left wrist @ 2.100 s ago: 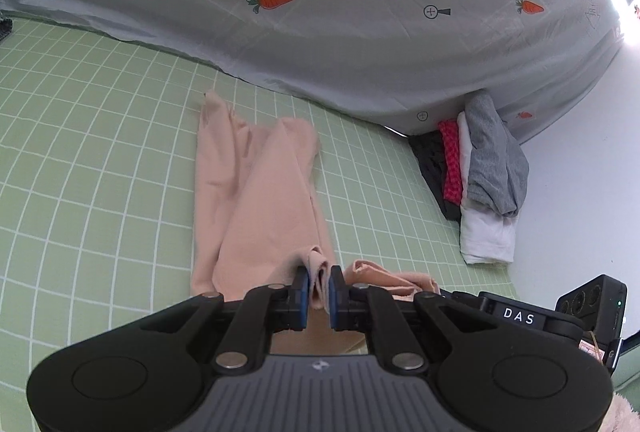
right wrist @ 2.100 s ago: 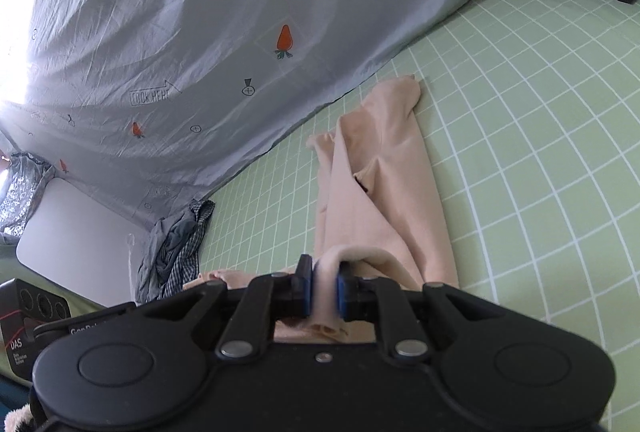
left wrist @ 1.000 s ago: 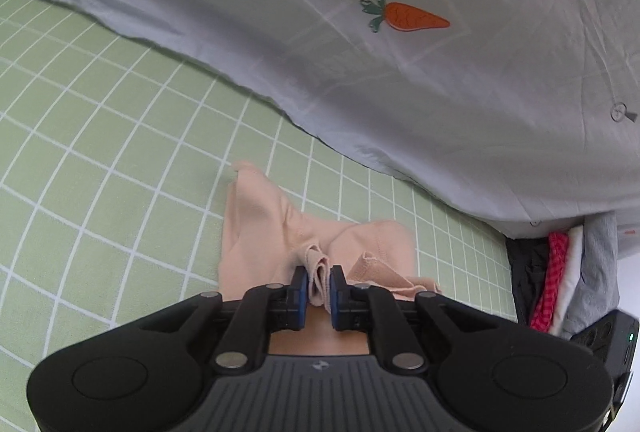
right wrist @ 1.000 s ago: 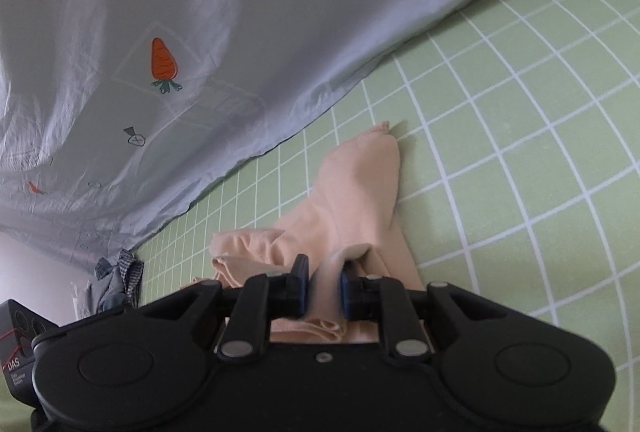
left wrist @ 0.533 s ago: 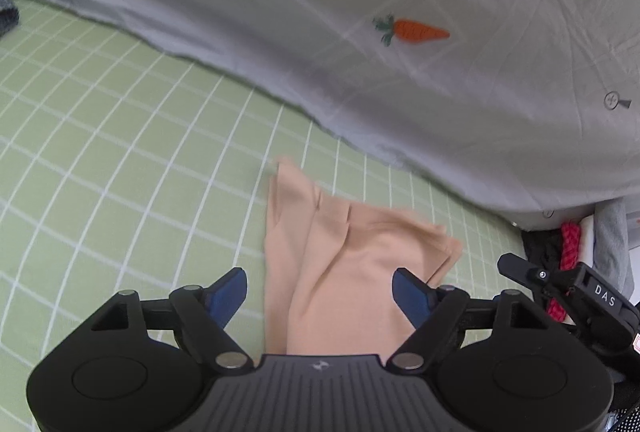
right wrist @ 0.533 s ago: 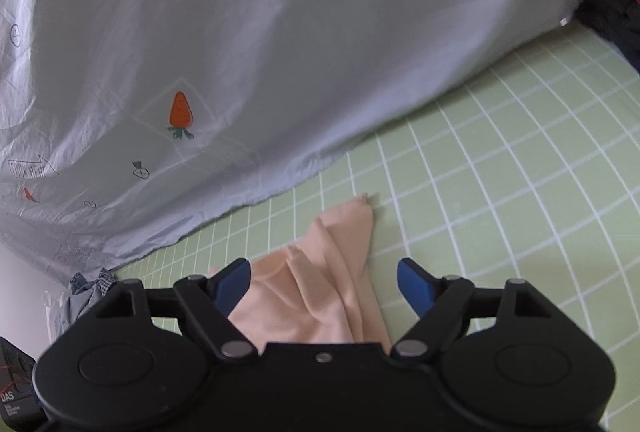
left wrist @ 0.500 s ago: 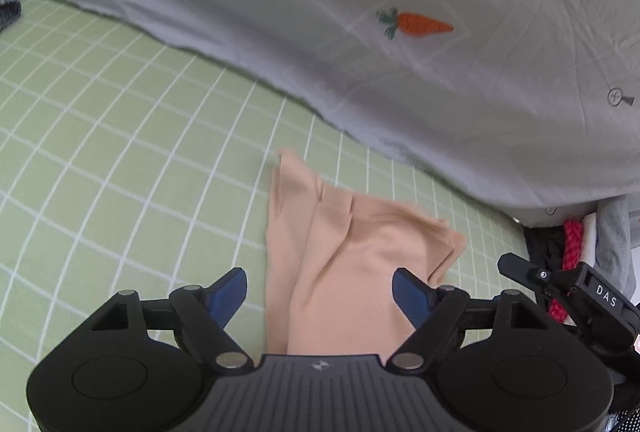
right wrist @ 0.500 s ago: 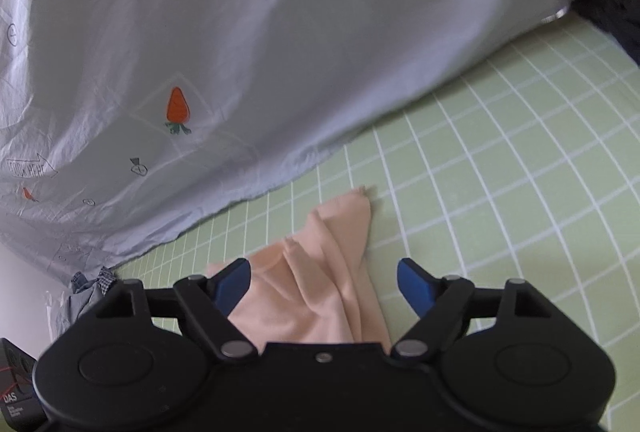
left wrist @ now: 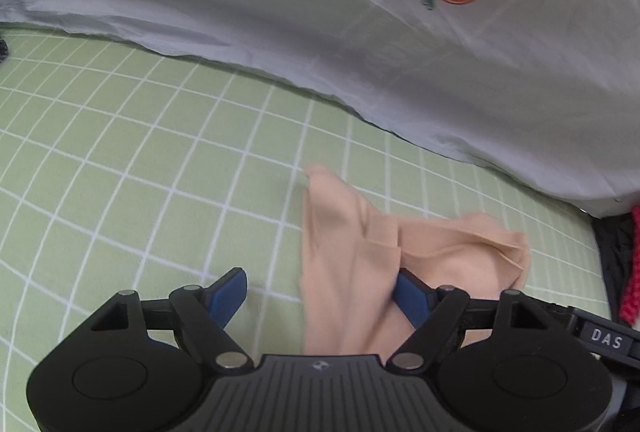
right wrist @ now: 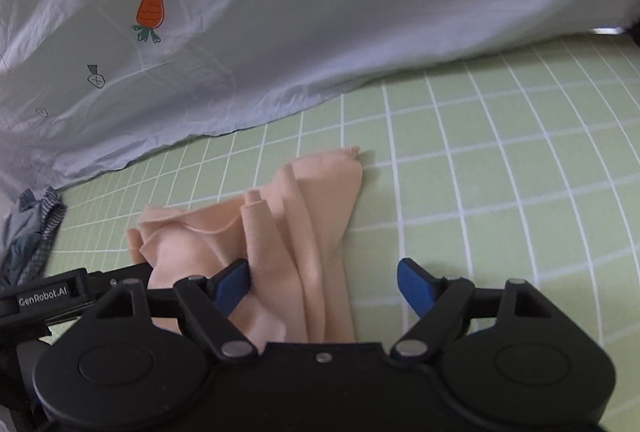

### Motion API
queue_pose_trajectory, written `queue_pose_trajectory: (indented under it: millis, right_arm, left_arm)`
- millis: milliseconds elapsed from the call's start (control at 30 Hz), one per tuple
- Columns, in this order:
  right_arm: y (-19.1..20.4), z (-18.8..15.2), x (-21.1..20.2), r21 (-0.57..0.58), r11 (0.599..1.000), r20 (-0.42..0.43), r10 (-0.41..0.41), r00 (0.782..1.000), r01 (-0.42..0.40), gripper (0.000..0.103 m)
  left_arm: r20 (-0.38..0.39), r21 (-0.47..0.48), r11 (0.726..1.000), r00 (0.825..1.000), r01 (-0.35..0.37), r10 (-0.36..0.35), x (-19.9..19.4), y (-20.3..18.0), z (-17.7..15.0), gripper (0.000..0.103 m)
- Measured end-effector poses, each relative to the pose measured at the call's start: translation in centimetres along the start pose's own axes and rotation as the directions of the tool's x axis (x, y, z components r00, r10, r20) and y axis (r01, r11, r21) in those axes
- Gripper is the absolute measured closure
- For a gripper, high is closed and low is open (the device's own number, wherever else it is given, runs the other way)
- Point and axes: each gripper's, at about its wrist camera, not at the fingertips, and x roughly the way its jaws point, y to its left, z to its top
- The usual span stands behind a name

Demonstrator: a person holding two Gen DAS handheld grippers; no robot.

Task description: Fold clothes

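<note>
The peach garment (left wrist: 360, 256) lies doubled over, rumpled, low-centre on the green checked sheet (left wrist: 140, 159); both tools, left tool (left wrist: 320, 290) and right tool (right wrist: 324, 282), gape empty. Tidying may remain.

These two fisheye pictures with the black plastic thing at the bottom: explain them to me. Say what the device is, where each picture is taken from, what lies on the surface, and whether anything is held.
No robot here: a person holds one hand-operated pair of tongs in each hand, and a small camera on each looks forward along its two blue-tipped fingers. The black shape at the bottom of each picture is the tool's own body.

One picture comes from the left tongs, the other from the right tongs. Both pairs stand wide open and hold nothing.

Between them lies a peach garment, folded over on itself and rumpled, on a green sheet with a white grid. One blue finger of the left tongs sits against a fold of the cloth without pinching it. Behind hangs a grey sheet printed with carrots. At the edges are other clothes: a red knit piece and a blue checked heap.
</note>
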Motion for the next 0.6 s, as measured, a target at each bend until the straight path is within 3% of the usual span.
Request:
queue_pose_trajectory:
  millis: [200, 400, 600]
  right_arm:
    - [0.7, 1.9, 1.8, -0.041, 0.998, 0.046, -0.051, 0.998, 0.053, 0.022]
    - [1.0, -0.3, -0.1, 0.001, 1.0, 0.01, 0.008, 1.0, -0.008, 0.021]
    - [1.2, -3.8, -1.6, 0.04, 0.998, -0.021, 0.051, 0.998, -0.051, 0.02]
  left_arm:
    - [0.034, -0.011, 0.999, 0.999, -0.032, 0.032, -0.1, 0.3, 1.7, 0.022]
    - [0.004, -0.021, 0.996, 0.997, 0.082, -0.082, -2.3, 0.8, -1.2, 0.019]
    - [-0.052, -0.041, 0.979, 0.978, 0.198, -0.2, -3.5, 0.5, -5.1, 0.018]
